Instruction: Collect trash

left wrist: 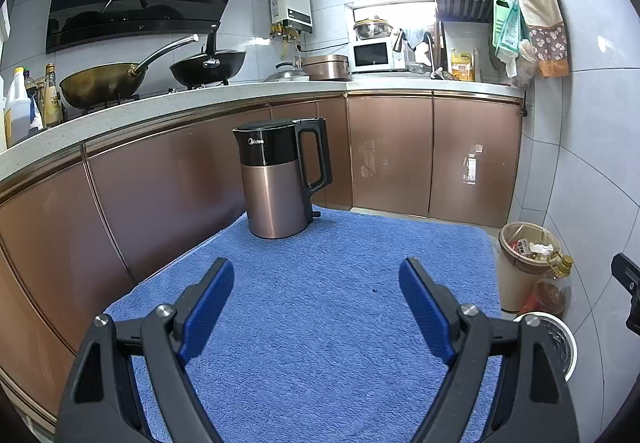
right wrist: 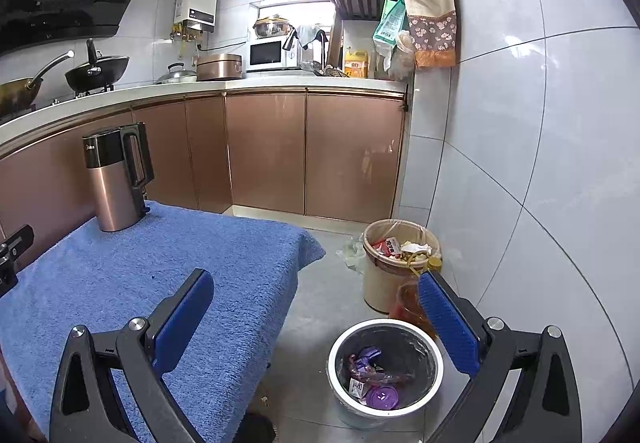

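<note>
While both grippers, left gripper (left wrist: 316,303) and right gripper (right wrist: 316,323), hold jaws apart and empty, the trash (right wrist: 374,379) lies in the white bin (right wrist: 340,347) below the right one, off the blue-towelled bench (right wrist: 120,283).

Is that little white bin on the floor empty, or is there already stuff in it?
Not empty. The white bin holds purple wrappers and a purple lid at the bottom, well below its rim.
</note>
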`<state>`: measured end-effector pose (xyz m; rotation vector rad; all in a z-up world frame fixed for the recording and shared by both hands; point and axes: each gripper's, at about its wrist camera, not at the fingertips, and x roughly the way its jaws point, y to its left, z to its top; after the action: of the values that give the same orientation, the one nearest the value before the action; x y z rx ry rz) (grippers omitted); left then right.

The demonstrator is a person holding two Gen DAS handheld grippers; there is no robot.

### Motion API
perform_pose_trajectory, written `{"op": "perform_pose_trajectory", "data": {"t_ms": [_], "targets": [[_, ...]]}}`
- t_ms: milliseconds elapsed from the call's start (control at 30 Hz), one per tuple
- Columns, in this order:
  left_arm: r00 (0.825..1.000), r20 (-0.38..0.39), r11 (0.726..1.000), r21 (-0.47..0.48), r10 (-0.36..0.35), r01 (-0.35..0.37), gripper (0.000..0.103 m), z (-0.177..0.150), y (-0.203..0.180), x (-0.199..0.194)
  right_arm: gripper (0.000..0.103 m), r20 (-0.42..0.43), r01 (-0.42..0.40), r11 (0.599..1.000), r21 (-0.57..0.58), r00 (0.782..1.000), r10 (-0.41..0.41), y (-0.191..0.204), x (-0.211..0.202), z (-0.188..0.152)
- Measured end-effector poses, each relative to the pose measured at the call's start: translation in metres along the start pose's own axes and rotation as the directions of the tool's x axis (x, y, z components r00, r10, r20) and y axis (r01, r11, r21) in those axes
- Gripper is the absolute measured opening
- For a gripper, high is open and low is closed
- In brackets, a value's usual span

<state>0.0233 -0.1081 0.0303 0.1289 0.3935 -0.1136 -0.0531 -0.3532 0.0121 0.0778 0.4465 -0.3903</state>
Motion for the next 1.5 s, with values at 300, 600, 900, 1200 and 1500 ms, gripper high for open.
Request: {"op": "perform_pose_trajectory", "data": {"t_ms": [300,600,900,1200,1500], "targets": [[1.0,0.0,1.0,0.01,-0.001,0.001,0.084,-0.0018,-0.0047,-0.0004,0.103,-0.007,0.0,1.0,0.003,1.0,0.0,-0.0003,0.0043,-0.0026],[1.0,-0.007,1.0,0.014,-0.013,0.013,0.084,-0.0029,-0.0051,0.0014,0.103,-0.01,0.0,1.0,0.0,1.0,0.0,0.0001,0.0057,-0.0045],[0.999,-0.017,0.999,0.028,-0.031,0.031,0.084,-0.0046,-0.0072,0.0024,0.103,-0.012,0.001,1.0,0.0,1.0,-0.001,0.0003,0.0067,-0.0047],[0.999,-0.02,0.999,0.035,-0.038,0.039,0.084,-0.0058,-0.0075,0.003,0.103,-0.013,0.0,1.0,-0.001,1.0,0.0,-0.0005,0.0072,-0.0054],[0.999,-0.023,0.999,0.033,-0.042,0.043,0.084,-0.0063,-0.0075,0.0032,0.103,-0.013,0.0,1.0,-0.001,1.0,0.0,-0.0011,0.0076,-0.0051]]}}
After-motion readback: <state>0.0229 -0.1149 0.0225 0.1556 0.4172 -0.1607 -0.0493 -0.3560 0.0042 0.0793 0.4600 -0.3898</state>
